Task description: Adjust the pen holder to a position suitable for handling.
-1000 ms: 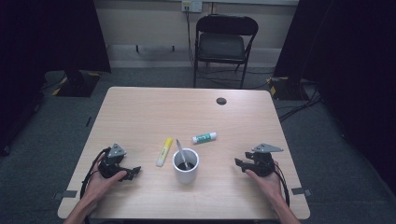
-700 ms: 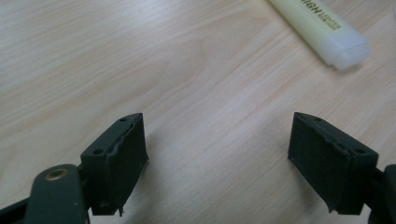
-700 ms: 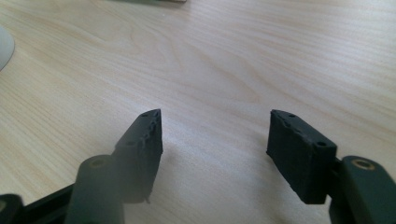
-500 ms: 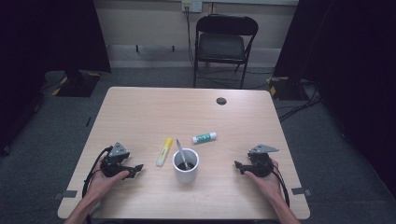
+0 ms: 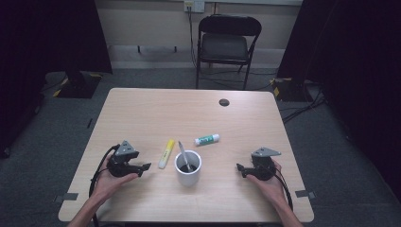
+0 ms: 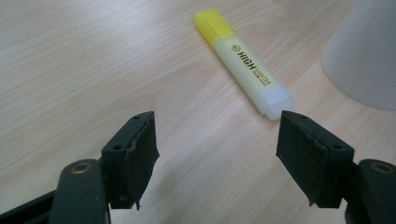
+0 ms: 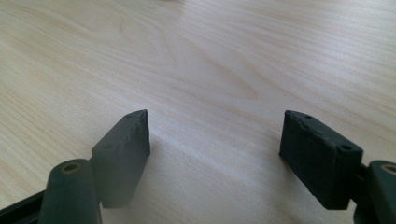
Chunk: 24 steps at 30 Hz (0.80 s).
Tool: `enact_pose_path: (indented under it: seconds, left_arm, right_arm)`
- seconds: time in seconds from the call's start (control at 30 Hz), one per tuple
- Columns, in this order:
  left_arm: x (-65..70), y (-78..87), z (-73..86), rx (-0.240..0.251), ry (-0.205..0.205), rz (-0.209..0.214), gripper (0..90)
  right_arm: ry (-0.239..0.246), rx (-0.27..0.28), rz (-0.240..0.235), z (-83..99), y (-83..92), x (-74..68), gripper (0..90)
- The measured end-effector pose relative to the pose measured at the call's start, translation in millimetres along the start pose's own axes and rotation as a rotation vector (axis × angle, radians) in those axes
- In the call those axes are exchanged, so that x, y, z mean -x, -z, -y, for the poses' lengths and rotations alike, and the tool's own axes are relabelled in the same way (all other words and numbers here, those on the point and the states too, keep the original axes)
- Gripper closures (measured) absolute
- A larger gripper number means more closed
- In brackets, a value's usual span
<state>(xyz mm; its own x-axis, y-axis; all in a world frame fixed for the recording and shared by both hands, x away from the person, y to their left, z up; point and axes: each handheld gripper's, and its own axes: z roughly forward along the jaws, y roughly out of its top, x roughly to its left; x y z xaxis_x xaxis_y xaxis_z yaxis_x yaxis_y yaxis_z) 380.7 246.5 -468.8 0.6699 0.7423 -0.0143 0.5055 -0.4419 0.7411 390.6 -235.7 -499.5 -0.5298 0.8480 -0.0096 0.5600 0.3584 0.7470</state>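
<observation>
Left gripper (image 5: 143, 169) aimed at 2 o'clock toward the yellow highlighter (image 5: 166, 153), which lies flat at the white cup's (image 5: 188, 168) 10 o'clock, within reach. Its jaws stand spread and empty, having just been closing. Right gripper (image 5: 240, 170), spread wider than a second earlier, idles over bare table (image 5: 265, 118).

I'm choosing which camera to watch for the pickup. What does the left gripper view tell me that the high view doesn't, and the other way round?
Left gripper view alone: the lettering printed on the yellow highlighter, and the left gripper with jaws open, empty, just short of the highlighter's near end.

High view alone: the glue stick, the pen standing in the cup, the right gripper, the chair.

Both: highlighter, white cup, wooden table.
</observation>
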Motion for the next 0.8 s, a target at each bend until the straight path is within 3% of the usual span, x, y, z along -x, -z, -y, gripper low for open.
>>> enact_pose_path:
  seconds: [0.2, 0.3, 0.33, 0.47, 0.57, 0.63, 0.8]
  left_arm:
    - [-1.4, -8.0, -13.7, 0.003, -0.01, 0.012, 33.0]
    - [-0.8, -12.2, -17.1, 0.004, 0.007, 0.025, 34.7]
    - [0.2, -16.1, -23.3, 0.003, -0.018, 0.027, 35.0]
    - [3.4, -25.3, -33.9, 0.009, -0.001, 0.051, 36.8]
    - [5.2, -31.3, -35.9, 0.007, 0.006, 0.051, 36.0]
    - [5.0, -41.9, -36.3, -0.021, -0.009, 0.042, 35.2]
    - [7.0, -55.7, -34.9, -0.039, 0.011, 0.038, 34.0]
  right_arm:
    - [0.0, 0.0, 0.0, 0.0, 0.0, 0.0, 23.5]
    - [0.0, 0.0, 0.0, 0.0, 0.0, 0.0, 23.5]
    - [0.0, 0.0, 0.0, 0.0, 0.0, 0.0, 23.6]
    - [0.0, 0.0, -0.001, 0.0, 0.0, 0.0, 23.5]
    - [0.0, 0.0, -0.001, 0.0, 0.0, 0.0, 23.5]
    - [0.0, 0.0, -0.001, 0.0, 0.0, 0.0, 23.5]
    - [0.0, 0.0, -0.001, 0.0, 0.0, 0.0, 23.5]
